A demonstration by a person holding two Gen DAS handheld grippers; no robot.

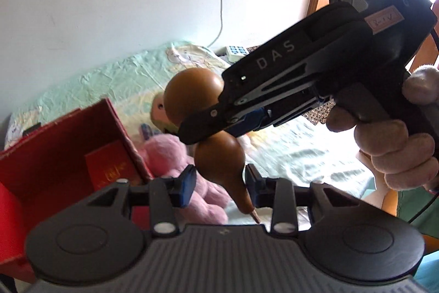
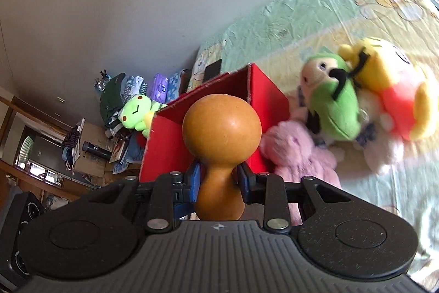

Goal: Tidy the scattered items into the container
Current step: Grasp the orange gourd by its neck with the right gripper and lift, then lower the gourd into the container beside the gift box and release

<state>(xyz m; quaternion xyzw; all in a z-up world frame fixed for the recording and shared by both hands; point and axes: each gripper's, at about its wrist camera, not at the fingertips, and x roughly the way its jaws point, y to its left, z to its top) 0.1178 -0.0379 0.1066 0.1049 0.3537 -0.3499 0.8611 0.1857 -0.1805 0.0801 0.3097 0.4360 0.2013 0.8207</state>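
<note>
Red box: stands at the far left on the bed, top open, with a red booklet lying inside. This is judged to be the container.
Pink plush: lies on the bed, touching the box's outer wall. Keep the transfer path above it.
Left tool: fingers spread to either side of the gourd's tapering stem end. A gap shows at the left pad, so it carries no load.
Gourd: off the bed, in the air just beside the box, round bulb towards the box in the right wrist view.
Right tool: pinches the gourd at its narrow waist, one pad on each side. A person's hand grips its handle.
Step in hand: carry the gourd over the box rim.
Procedure: keep the waist grip firm, since the smooth hard shell may slip. Either close the left tool on the stem or withdraw it. Lower the gourd inside the walls before releasing.
Remaining: green plush and yellow plush lie on the bed to the right.
</note>
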